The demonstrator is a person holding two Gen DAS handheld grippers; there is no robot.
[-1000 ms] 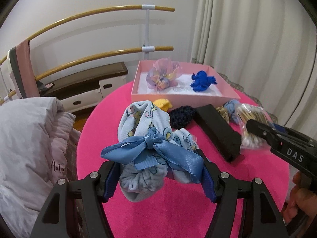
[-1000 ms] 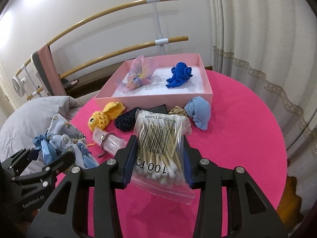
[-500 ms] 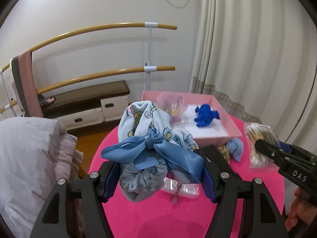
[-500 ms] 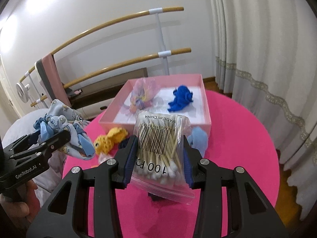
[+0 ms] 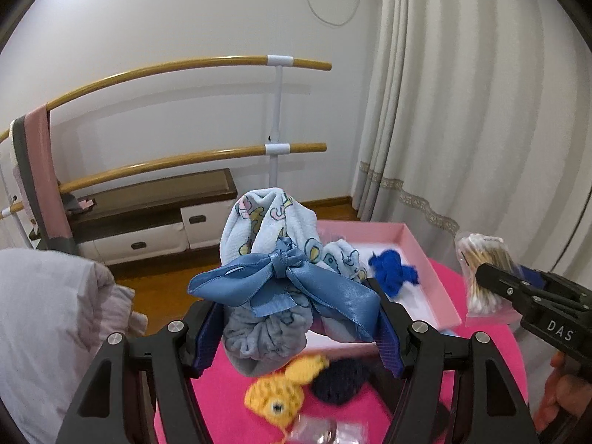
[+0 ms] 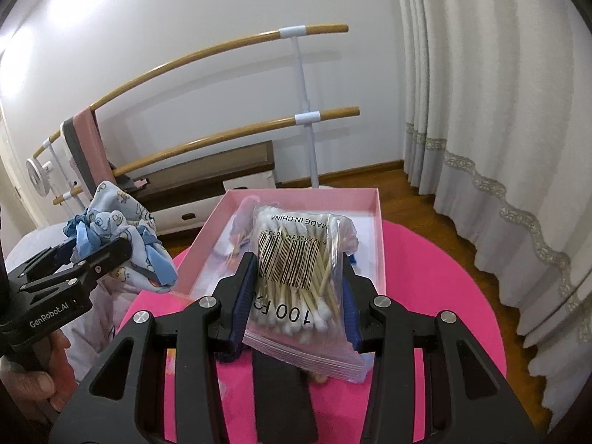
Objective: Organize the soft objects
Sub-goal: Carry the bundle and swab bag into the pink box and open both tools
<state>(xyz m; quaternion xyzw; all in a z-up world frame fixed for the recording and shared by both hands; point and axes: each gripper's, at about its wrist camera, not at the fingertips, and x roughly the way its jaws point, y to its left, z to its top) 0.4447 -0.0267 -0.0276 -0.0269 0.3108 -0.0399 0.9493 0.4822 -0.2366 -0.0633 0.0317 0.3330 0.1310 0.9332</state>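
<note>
My left gripper [image 5: 296, 327] is shut on a pale blue printed scrunchie with a blue satin bow [image 5: 281, 281], held in the air over the near edge of the pink box [image 5: 429, 259]. My right gripper [image 6: 296, 296] is shut on a clear bag of cotton swabs [image 6: 296, 270], also lifted, in front of the pink box [image 6: 379, 229]. The right wrist view shows the left gripper [image 6: 107, 255] with the scrunchie [image 6: 122, 233] at left. In the left wrist view the right gripper [image 5: 488, 277] and its bag [image 5: 481, 270] are at right. A dark blue knitted piece [image 5: 392, 272] lies in the box.
On the pink round table [image 6: 444, 296] lie a yellow crocheted fish [image 5: 277, 396], a dark navy knitted piece [image 5: 336, 381], a black flat object [image 6: 281, 396] and small clear packets [image 5: 318, 433]. A grey padded garment [image 5: 44, 325] is at left; curtains [image 6: 499, 129] hang at right.
Both grippers have risen and moved toward the pink box, each keeping its load. The table items that lay beyond the scrunchie now lie below it.
</note>
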